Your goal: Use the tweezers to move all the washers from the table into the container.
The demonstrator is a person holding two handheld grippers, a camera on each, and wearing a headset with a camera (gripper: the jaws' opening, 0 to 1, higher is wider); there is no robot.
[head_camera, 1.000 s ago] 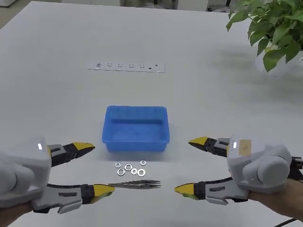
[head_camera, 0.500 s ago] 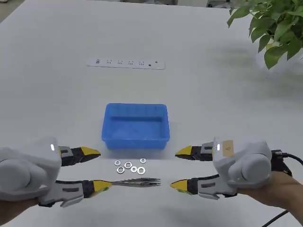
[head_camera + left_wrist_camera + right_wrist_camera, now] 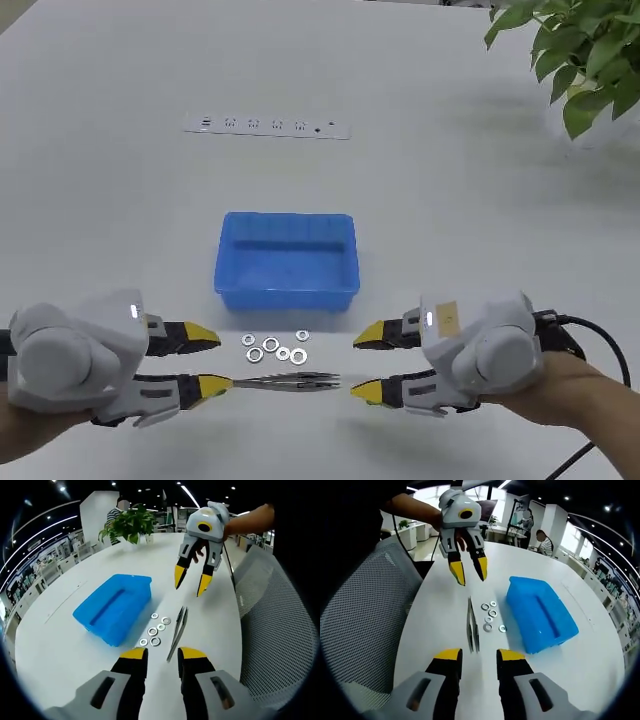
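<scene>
Nothing here can actually be read. The power strip (image 3: 266, 126) on the bench (image 3: 450, 200) carries a row of small dark marks, too tiny to make out. The tan sticker (image 3: 446, 317) on the right tool (image 3: 356, 367) shows no legible print.

A white power strip (image 3: 266, 126) lies flat on the white table (image 3: 480, 200), well out across it at about 12 o'clock. A leafy green plant (image 3: 580, 50) spreads over the far corner at 2 o'clock. A grey mesh chair back (image 3: 272, 625) stands beside the table's near edge at 6 o'clock.
</scene>
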